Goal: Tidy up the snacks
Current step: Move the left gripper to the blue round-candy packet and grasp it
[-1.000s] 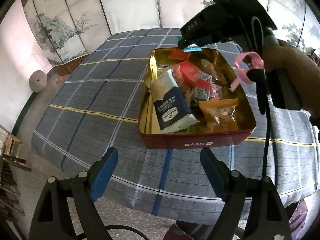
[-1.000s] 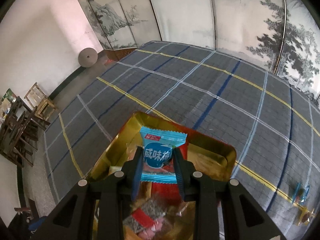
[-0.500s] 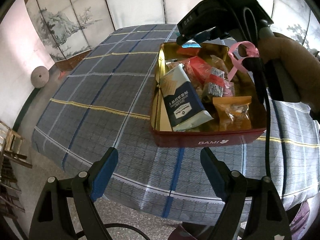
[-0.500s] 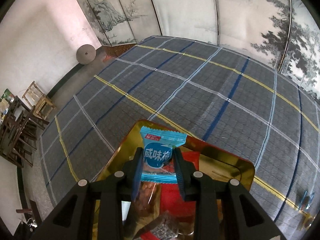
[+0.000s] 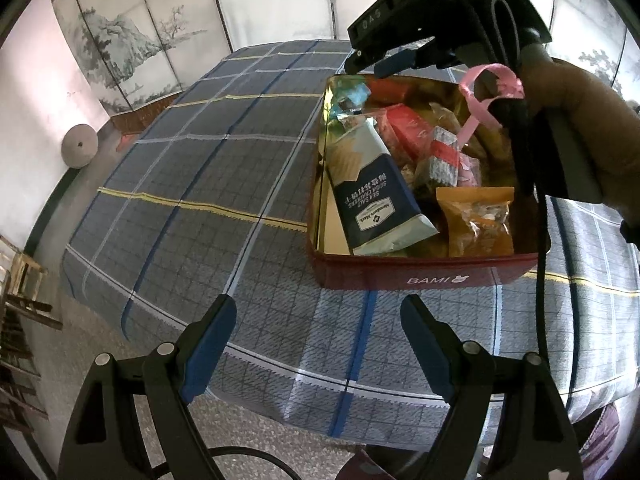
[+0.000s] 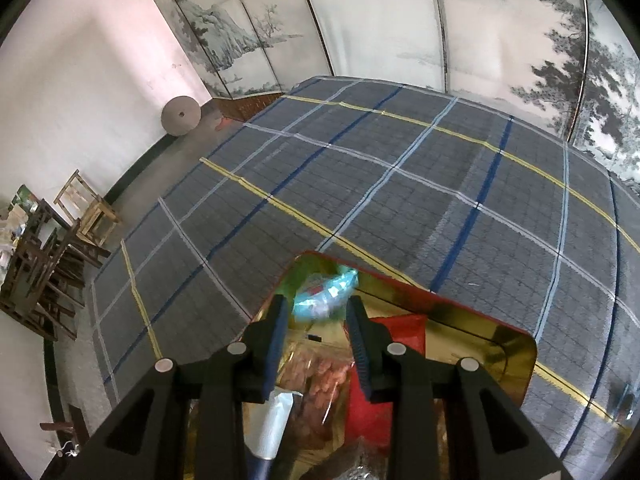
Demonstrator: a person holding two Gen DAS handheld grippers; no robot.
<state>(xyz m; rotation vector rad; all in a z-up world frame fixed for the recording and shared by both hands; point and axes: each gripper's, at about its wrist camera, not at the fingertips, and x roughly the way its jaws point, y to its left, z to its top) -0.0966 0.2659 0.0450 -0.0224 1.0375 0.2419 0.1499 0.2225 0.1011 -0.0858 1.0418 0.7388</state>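
A red tin (image 5: 424, 278) with a gold inside stands on the plaid cloth and holds several snack packets, among them a long dark blue cracker pack (image 5: 374, 190) and an orange packet (image 5: 478, 216). My right gripper (image 6: 316, 310) is open above the tin's far corner (image 6: 320, 258). A light blue candy packet (image 6: 326, 292) lies blurred just beyond its fingertips, free of them; in the left wrist view it (image 5: 350, 96) lies in the far left corner. My left gripper (image 5: 318, 344) is open and empty, in front of the tin.
The plaid tablecloth (image 5: 192, 184) stretches left of and behind the tin. A painted folding screen (image 6: 400, 20) stands behind the table. Wooden chairs (image 6: 44, 248) are stacked at the left wall. A round stone disc (image 6: 181, 115) leans on the wall.
My right gripper has opened and let go of the light blue candy packet, which has dropped into the tin's far corner. The left gripper has stayed open.
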